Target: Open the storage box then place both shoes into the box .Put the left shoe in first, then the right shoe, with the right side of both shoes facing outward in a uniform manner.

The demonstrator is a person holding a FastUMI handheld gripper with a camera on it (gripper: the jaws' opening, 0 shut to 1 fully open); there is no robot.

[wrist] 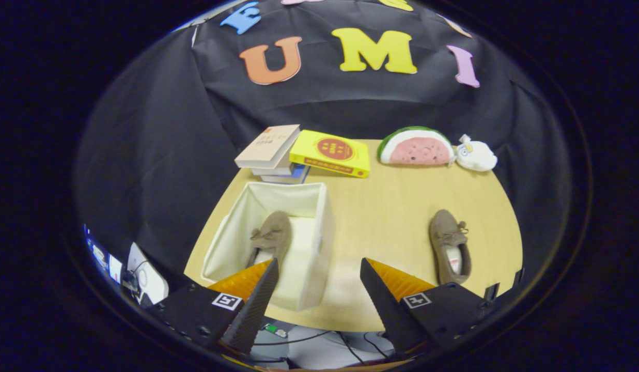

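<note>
Open-top cream fabric storage box (319, 227) sits on the light wooden table (381, 217), left part, no lid on it. One brown suede moccasin shoe with a bow (271, 236) is already inside it, long axis running front-to-back, toe toward the booth wall, heel toward the gripper; it sits nearer the box's left wall, heel end partly hidden behind the left finger tip. Cannot tell if it lies flat or leans on a side.

Second matching brown moccasin (449, 245) lies on the bare table well to the right of the box, sole down, opening up with a pale lining showing. Same axis: toe away toward the wall, heel near the right finger. Slight tilt of the heel outward to the right. So two shoes total, one in, one out.

Gripper (319, 281) hovers over the near table edge, fingers spread wide apart, nothing between them except the box's near right corner and table. Left fingertip (262, 289) overlaps the box interior; right fingertip (376, 289) is over bare table between box and loose shoe.

Far edge of the table: stack of three books (270, 152) behind the box, one yellow book (330, 153) leaning on that stack, one watermelon-slice plush (416, 147), one small white plush toy (476, 155) touching its right end.
</note>
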